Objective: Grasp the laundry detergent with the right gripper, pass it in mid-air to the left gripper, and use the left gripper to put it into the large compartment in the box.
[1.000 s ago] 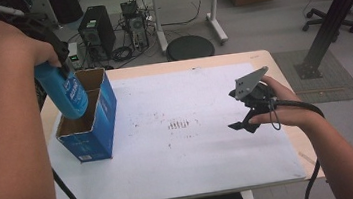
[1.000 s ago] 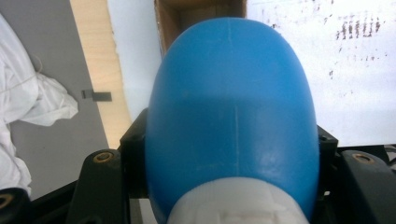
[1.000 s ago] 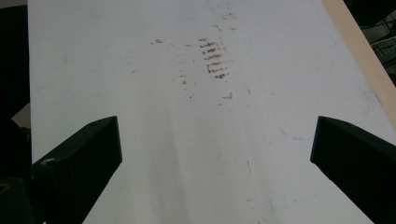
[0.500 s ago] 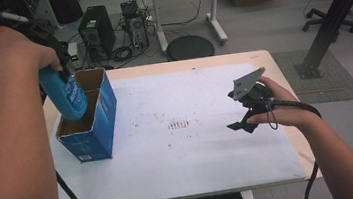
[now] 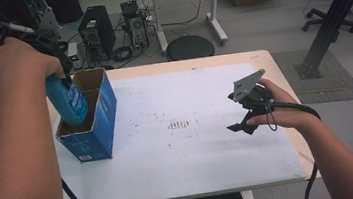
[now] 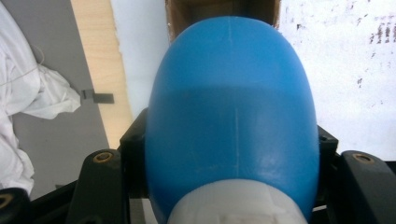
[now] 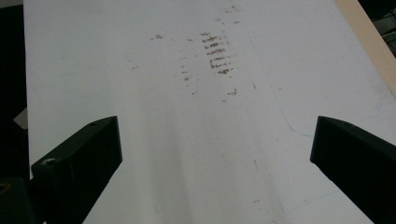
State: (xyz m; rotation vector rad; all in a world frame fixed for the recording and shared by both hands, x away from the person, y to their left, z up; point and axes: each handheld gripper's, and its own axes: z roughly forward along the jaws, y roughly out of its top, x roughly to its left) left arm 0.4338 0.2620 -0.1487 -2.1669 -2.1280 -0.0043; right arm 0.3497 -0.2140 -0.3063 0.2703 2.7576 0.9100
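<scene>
bottle (image 5: 68,101) — blue, white cap, label | left hand-held gripper (image 5: 60,67) clamps it | right hand-held gripper (image 5: 243,122) — jaws apart

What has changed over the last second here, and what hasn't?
The left gripper, shut on the blue bottle, has carried it down so its lower end now sits inside the open blue cardboard box. Nothing was let go. The right gripper stayed in place over the white sheet, jaws open and empty, and the box did not shift.

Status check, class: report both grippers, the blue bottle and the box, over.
Left gripper shut on blue bottle, bottle's base inside blue cardboard box. Right gripper open, empty, above white sheet. Nothing blocking the box.
</scene>
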